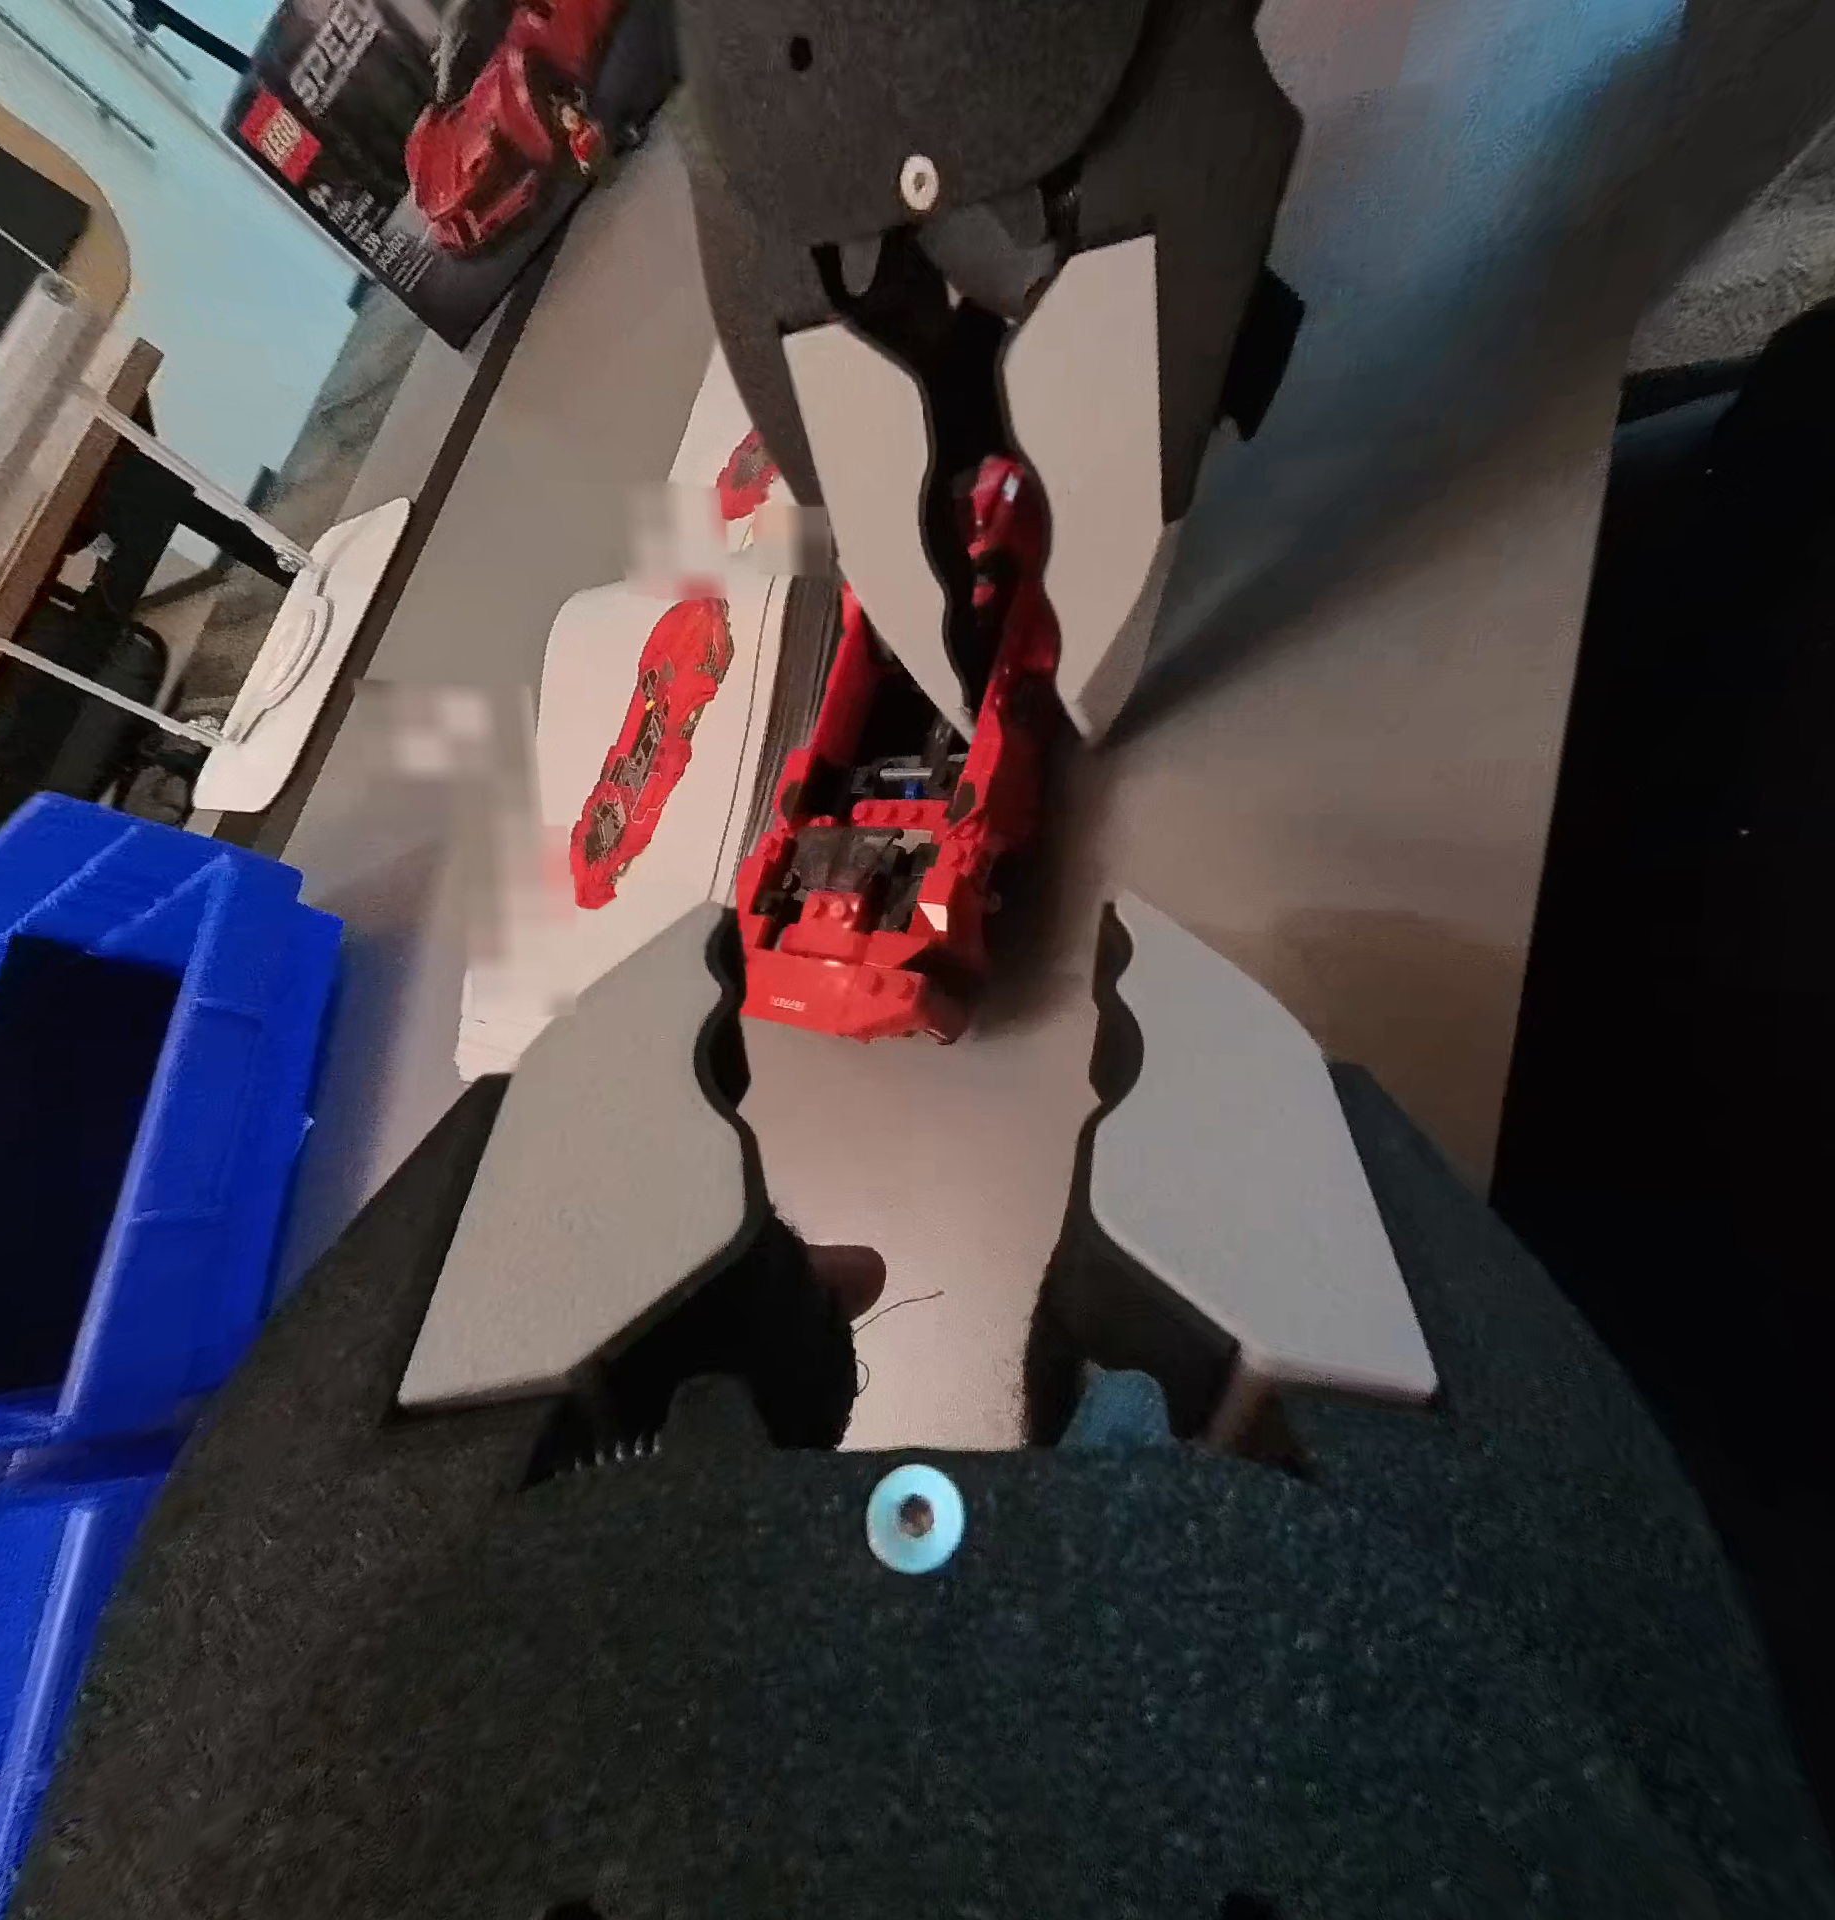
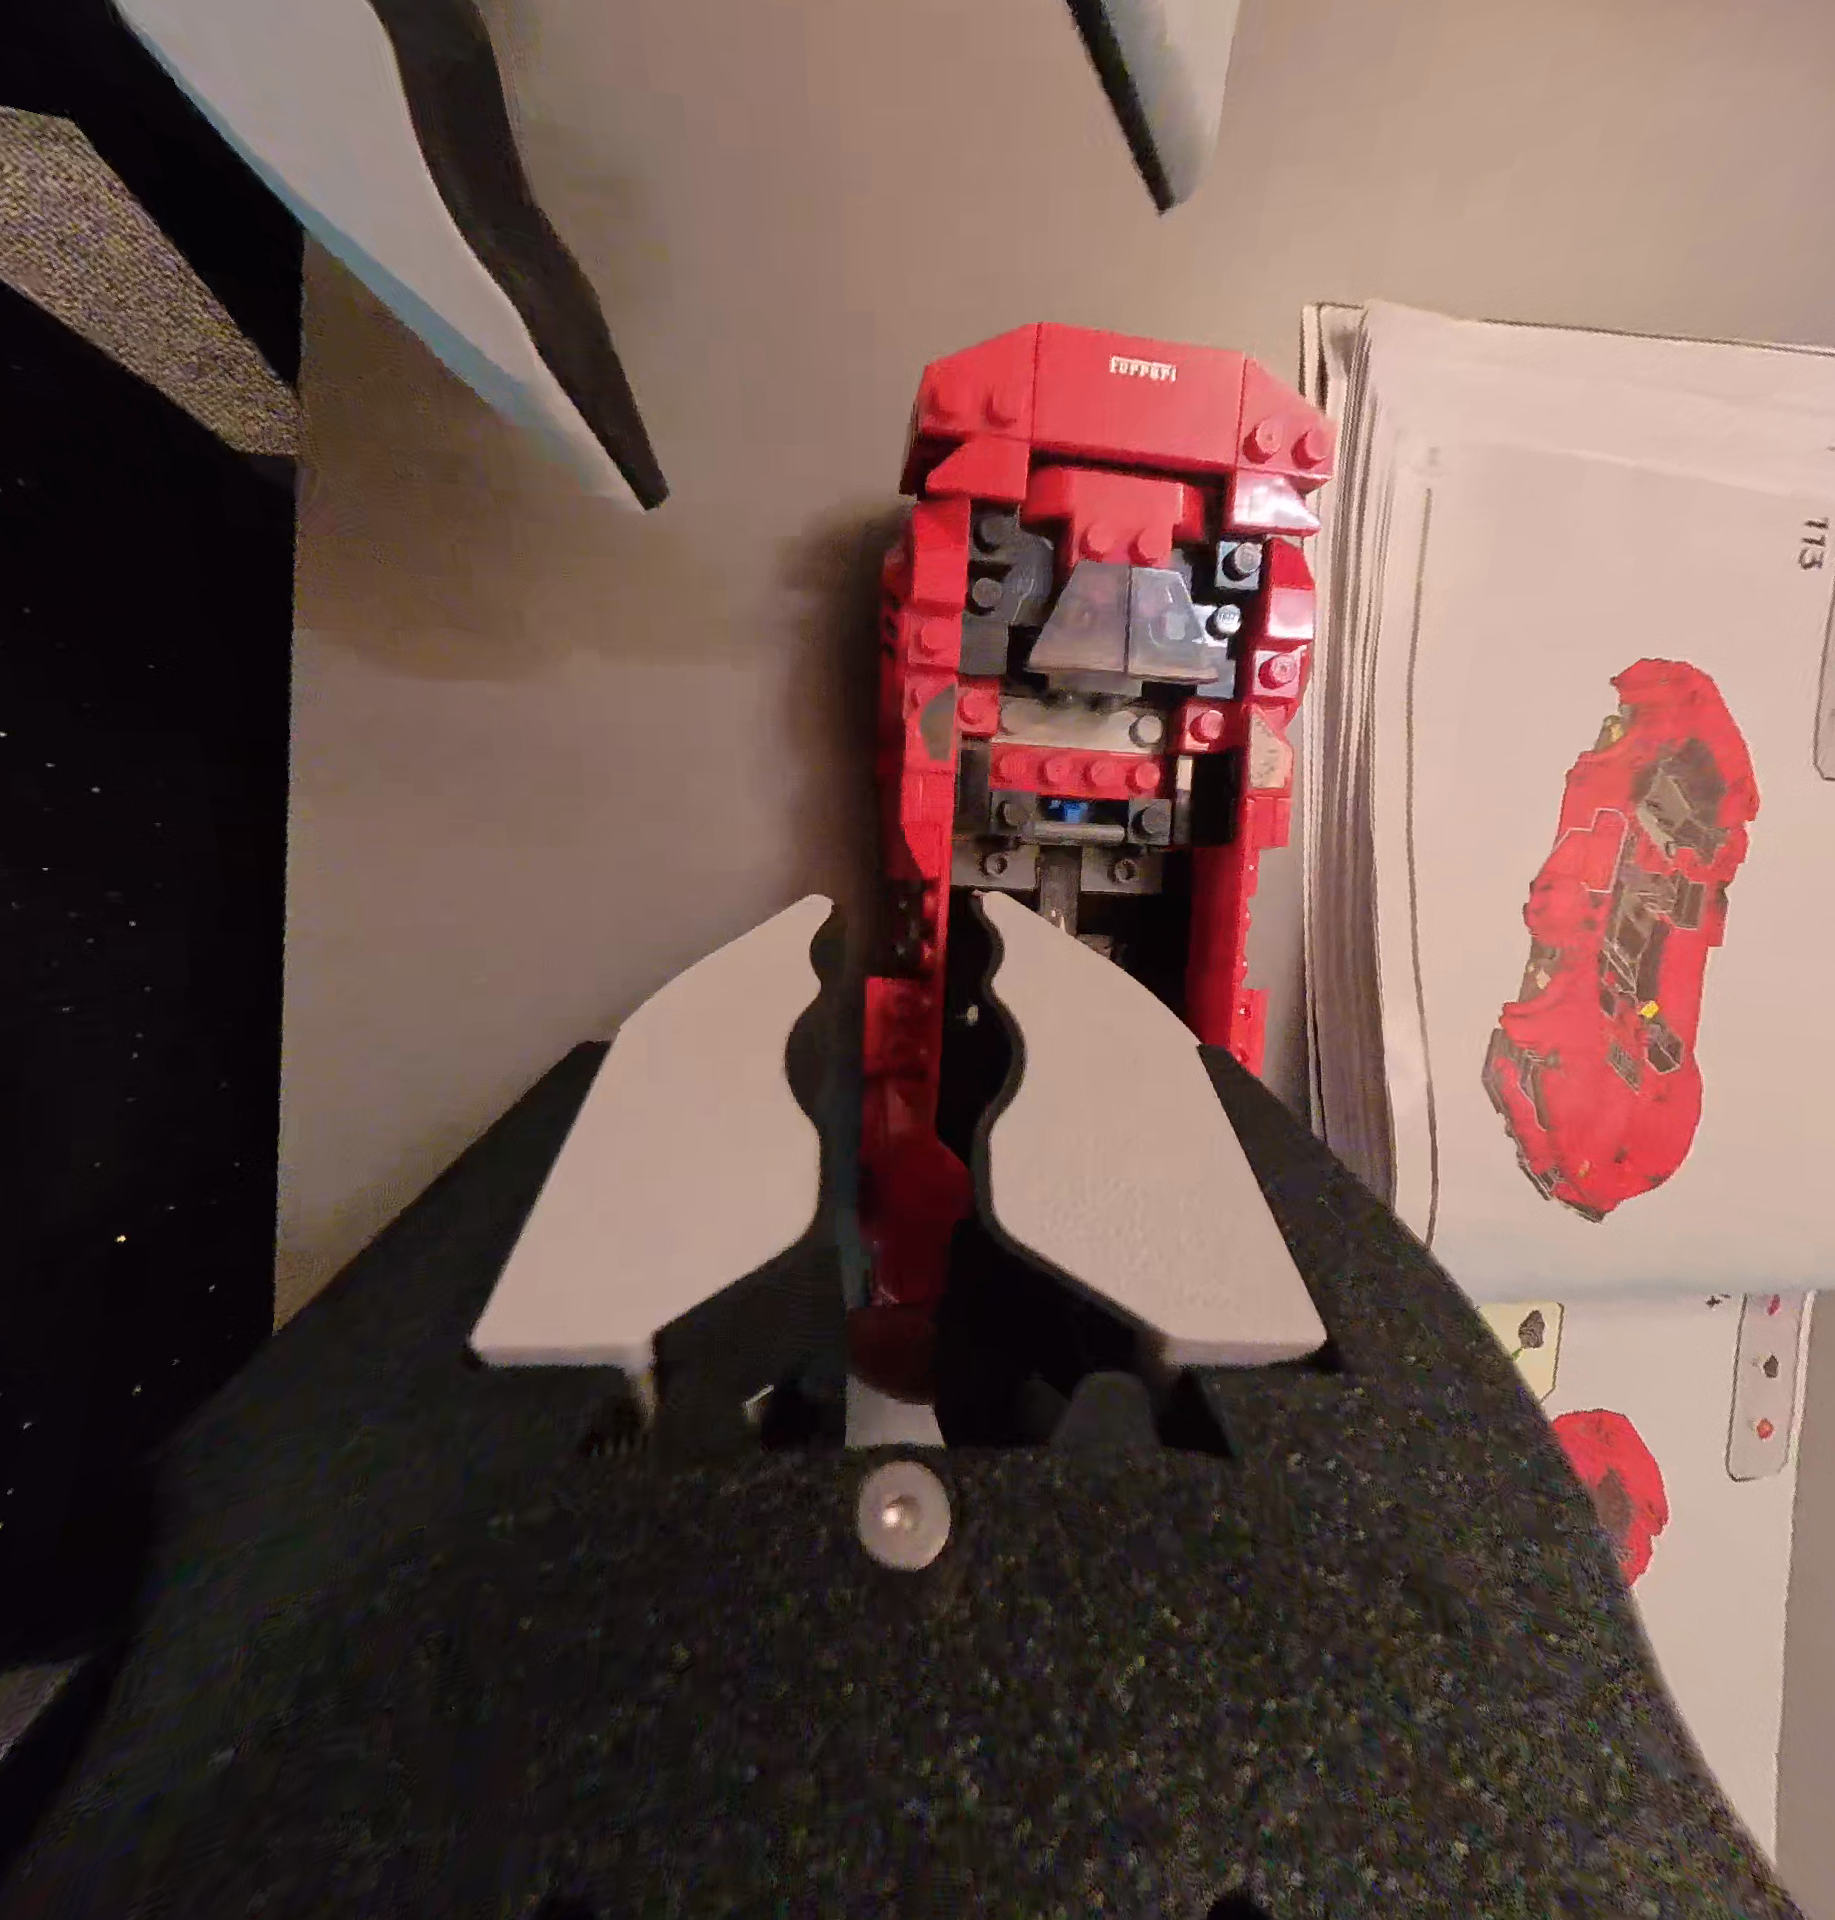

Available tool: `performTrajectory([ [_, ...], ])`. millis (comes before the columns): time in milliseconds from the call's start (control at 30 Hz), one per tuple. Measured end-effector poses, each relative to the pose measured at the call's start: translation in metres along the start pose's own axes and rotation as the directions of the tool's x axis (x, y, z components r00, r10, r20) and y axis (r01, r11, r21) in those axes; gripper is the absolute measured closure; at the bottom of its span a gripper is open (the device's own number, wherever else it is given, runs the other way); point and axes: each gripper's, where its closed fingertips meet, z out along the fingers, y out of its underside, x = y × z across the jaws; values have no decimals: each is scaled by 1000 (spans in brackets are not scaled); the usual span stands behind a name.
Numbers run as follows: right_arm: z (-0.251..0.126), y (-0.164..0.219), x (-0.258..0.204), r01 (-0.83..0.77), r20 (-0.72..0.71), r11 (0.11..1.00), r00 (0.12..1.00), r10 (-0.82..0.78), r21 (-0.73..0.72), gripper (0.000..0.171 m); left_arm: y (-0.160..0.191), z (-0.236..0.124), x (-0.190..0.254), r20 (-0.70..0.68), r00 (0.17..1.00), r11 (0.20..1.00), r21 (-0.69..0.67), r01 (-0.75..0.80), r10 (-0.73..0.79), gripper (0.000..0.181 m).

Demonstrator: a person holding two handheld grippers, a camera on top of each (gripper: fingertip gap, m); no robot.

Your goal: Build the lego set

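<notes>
The red car (image 2: 1089, 665) lies on the desk (image 2: 601, 727) beside the open manual (image 2: 1578, 831). The right gripper (image 2: 908, 914) is clamped on the car's side wall; the left gripper (image 1: 913, 925) hangs wide open, empty, near its other end. A blue bin (image 1: 113, 1091) sits left, contents unseen.

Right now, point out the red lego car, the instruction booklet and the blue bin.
red lego car (image 2: 1141, 405): right wrist view, on its smooth red end panel.
instruction booklet (image 2: 1515, 582): right wrist view, on the open white page.
blue bin (image 1: 196, 1091): left wrist view, on its rim.
</notes>
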Motion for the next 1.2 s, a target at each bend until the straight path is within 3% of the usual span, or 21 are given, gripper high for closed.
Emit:
performTrajectory([
  [133, 0, -2, 1, -13, 60, 1000, 998, 14, -10, 163, 8, 8, 6, -1, 994, 994, -32, -108, 108, 116],
  [367, -10, 1, -3, -78, 256, 997, 963, 79, -13, 164, 1, 18, -1, 154, 936, 948, -80, -308, 317, 107],
  [567, -26, 2, -8, -135, 503, 989, 852, 146, -57, 164, -7, 22, -2, 223, 870, 898, -102, -428, 440, 99],
  [767, -40, 3, -13, -176, 677, 974, 702, 224, -140, 164, -10, 33, -2, 220, 759, 790, -206, -578, 613, 111],
  [1067, -48, 1, -14, -199, 751, 961, 600, 275, -193, 164, -18, 34, 6, 171, 813, 831, -96, -548, 556, 144],
  [1200, -50, 3, -14, -204, 781, 955, 552, 294, -215, 164, -21, 35, 7, 147, 824, 836, -76, -543, 548, 146],
])
